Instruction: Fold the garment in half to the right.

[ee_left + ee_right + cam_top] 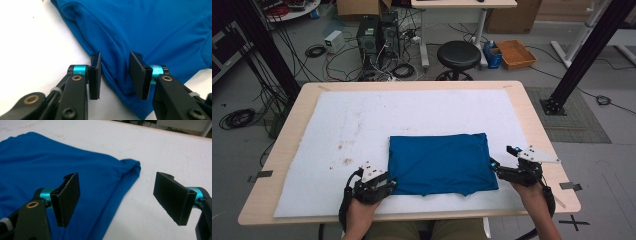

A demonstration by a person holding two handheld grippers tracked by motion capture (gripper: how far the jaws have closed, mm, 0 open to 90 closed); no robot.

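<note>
Cloth was your landmark here: a folded blue cloth [441, 163] lay flat on the white sheet [362, 125] that covered the table [532, 120], toward the near edge and a little right of the middle. Your left hand-held gripper [388, 184] sat at the cloth's near left corner. In the left gripper view [114, 75] its jaws stood one on either side of the cloth's hemmed edge, with a gap showing between each pad and the fabric, so they were not yet pinching it. Your right hand-held gripper [501, 165] rested at the cloth's right edge, near its near right corner. In the right gripper view [117, 200] its jaws were spread wide; one hung over the blue fabric, the other over the bare white sheet beside the cloth, and nothing was gripped between them.
</note>
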